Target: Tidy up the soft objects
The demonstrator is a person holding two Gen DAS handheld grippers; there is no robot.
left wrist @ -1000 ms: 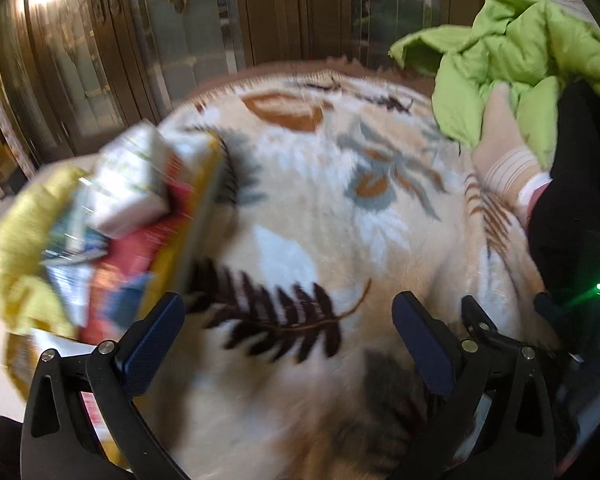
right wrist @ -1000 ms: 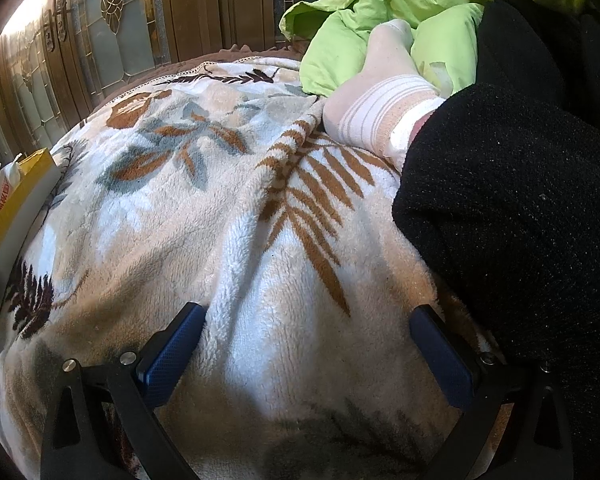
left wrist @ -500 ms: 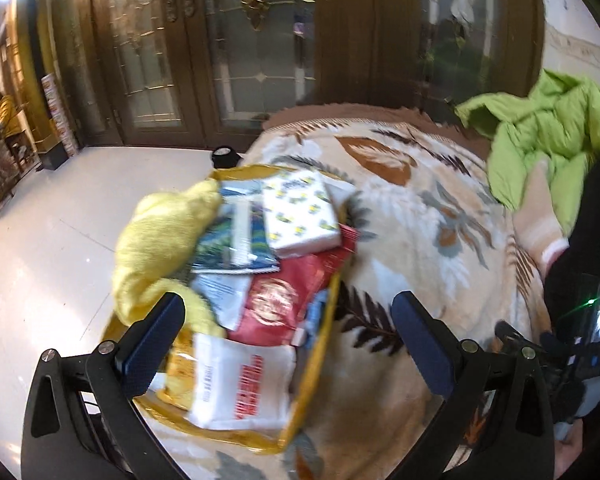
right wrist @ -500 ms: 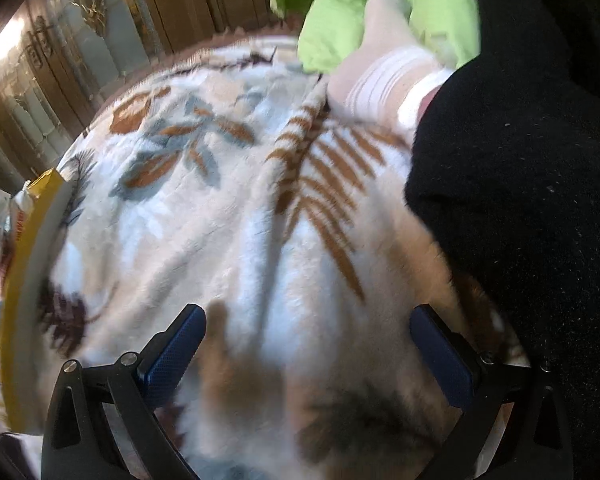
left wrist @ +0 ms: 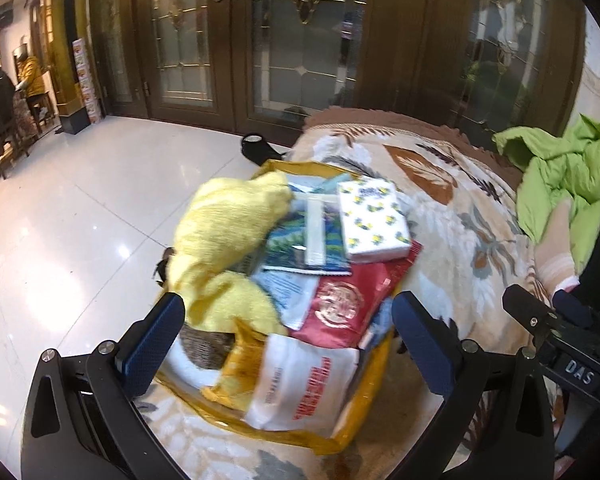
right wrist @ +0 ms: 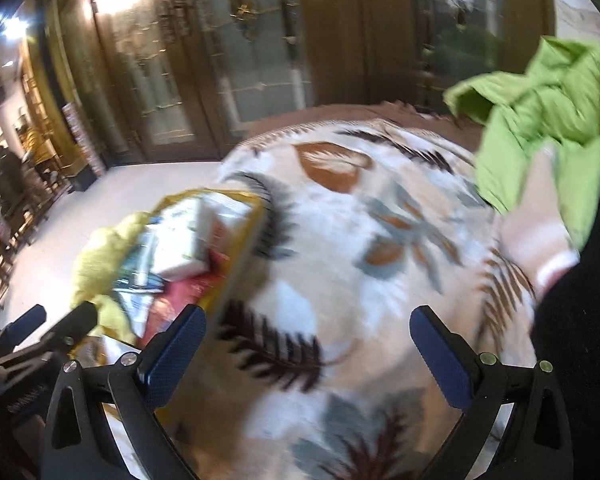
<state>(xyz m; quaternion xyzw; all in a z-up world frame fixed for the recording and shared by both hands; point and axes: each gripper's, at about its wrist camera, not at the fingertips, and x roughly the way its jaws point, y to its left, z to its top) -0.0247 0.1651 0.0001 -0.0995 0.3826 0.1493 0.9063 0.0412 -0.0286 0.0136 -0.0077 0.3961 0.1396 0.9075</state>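
Observation:
A yellow bag (left wrist: pixel 352 416) lies open at the left edge of a bed covered by a leaf-patterned blanket (left wrist: pixel 452 208). On top of it sit a yellow fluffy towel (left wrist: pixel 224 232), a white tissue pack with lemon print (left wrist: pixel 374 220), a red packet (left wrist: pixel 342 308), a white packet with red lettering (left wrist: pixel 300 388) and a blue-green packet (left wrist: pixel 300 240). My left gripper (left wrist: pixel 288 332) hovers open above the bag, holding nothing. My right gripper (right wrist: pixel 306 344) is open over the blanket (right wrist: pixel 360 240), with the bag (right wrist: pixel 236 264) to its left. A green jacket (right wrist: pixel 540 104) lies at the far right.
A person's socked foot (left wrist: pixel 556 248) and black-clad leg (right wrist: pixel 580 320) rest on the bed's right side. Glossy white floor (left wrist: pixel 72 208) lies left of the bed, with a small black object (left wrist: pixel 256 146) on it. Wooden glass-paned doors (left wrist: pixel 284 40) stand behind. The right gripper's body (left wrist: pixel 560 332) shows in the left wrist view.
Both grippers have risen and tilted up and left. The left now faces the yellow bag full on; the right has pulled back from the blanket, bringing the bag and doors into view.

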